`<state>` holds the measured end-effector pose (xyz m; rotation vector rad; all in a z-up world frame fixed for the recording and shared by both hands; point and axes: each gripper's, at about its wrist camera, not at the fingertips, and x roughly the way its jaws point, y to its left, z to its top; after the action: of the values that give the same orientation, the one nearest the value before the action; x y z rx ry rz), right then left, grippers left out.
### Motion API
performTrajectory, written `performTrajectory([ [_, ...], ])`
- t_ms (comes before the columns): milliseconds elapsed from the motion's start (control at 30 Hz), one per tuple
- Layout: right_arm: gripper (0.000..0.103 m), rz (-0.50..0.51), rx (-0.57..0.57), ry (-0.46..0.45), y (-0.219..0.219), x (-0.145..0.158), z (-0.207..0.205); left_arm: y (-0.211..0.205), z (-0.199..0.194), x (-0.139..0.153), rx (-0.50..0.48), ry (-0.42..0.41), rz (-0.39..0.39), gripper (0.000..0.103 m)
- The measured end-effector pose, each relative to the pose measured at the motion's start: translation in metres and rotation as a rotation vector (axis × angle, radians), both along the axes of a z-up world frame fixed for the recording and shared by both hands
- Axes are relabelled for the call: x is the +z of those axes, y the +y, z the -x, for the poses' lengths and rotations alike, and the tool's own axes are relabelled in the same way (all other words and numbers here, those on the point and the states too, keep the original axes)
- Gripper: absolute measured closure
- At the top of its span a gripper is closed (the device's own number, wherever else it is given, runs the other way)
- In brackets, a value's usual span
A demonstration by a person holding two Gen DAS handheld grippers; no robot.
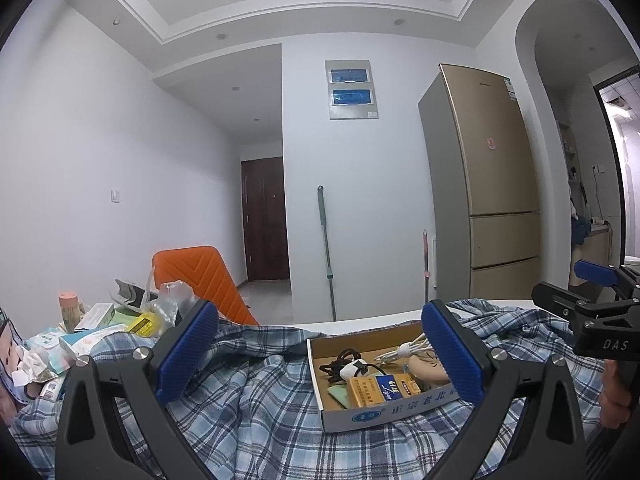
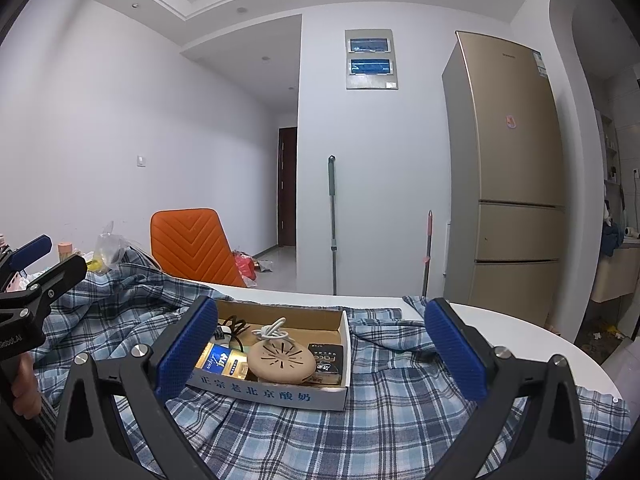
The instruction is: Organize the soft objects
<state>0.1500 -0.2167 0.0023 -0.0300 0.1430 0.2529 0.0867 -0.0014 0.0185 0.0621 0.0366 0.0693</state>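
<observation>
Plaid cotton in blue, white and dark lines, the shirt lies spread and rumpled across the lower half of both views, covering most of the white table. Its folds bunch up toward the left of the right wrist view, and a flat edge of it ends at lower centre right, near the table's far rim.

On top of the cloth, at centre, sits a shallow cardboard box with blue printing on its front wall; it holds coiled cables, a round tan disc, a blue and gold packet and a dark packet.

Your left gripper is spread wide with nothing between its blue pads, low over the shirt, the box showing between them. Your right gripper is equally wide and empty, framing the same box from the other side.

At the left edge of the left wrist view, small boxes and packets crowd the table beside the shirt. Behind stand an orange chair and a gold fridge.
</observation>
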Motion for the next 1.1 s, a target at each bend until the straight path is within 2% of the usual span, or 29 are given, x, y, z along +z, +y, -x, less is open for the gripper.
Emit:
performTrajectory([
  [1100, 0.000, 0.008, 0.010, 0.021, 0.0033, -0.0030, -0.0032, -0.0031, -0.0016, -0.0019, 0.005, 0.005, -0.012, 0.000],
])
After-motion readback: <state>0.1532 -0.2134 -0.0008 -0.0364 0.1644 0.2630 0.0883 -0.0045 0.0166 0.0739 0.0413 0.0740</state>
